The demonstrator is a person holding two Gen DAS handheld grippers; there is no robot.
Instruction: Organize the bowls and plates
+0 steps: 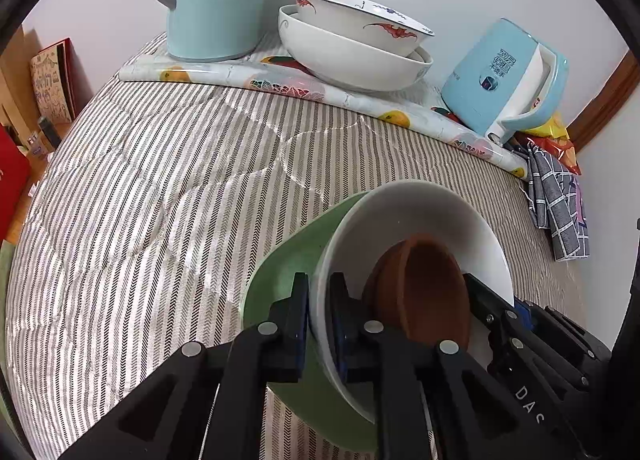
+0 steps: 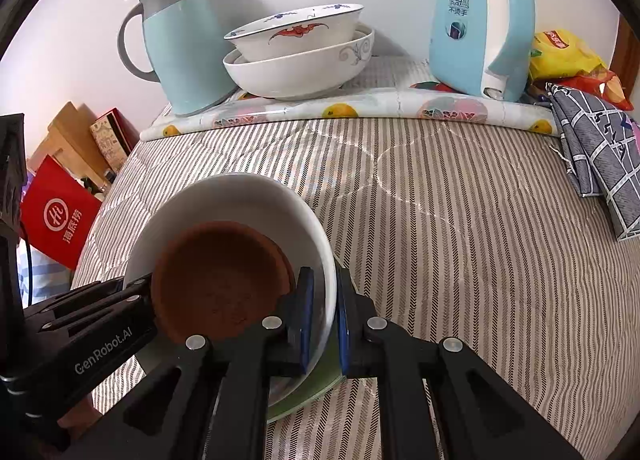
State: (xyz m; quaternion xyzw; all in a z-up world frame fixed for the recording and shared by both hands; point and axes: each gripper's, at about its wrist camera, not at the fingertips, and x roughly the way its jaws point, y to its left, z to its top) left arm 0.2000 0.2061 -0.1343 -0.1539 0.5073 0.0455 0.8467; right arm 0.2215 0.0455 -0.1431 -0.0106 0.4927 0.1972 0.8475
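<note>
Left wrist view shows your left gripper (image 1: 318, 324) fingers clamped on the white bowl's (image 1: 452, 215) rim, your right gripper (image 2: 325, 320) pinching the opposite rim, brown dish (image 2: 220, 280) inside, green plate (image 1: 296, 260) beneath, on the striped tabletop (image 1: 140, 199).

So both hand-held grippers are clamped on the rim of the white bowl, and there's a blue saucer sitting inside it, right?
Not quite: the saucer inside the white bowl is brown, not blue, as the right wrist view shows. Both the left hand-held gripper and the right hand-held gripper do clamp its rim.
</note>
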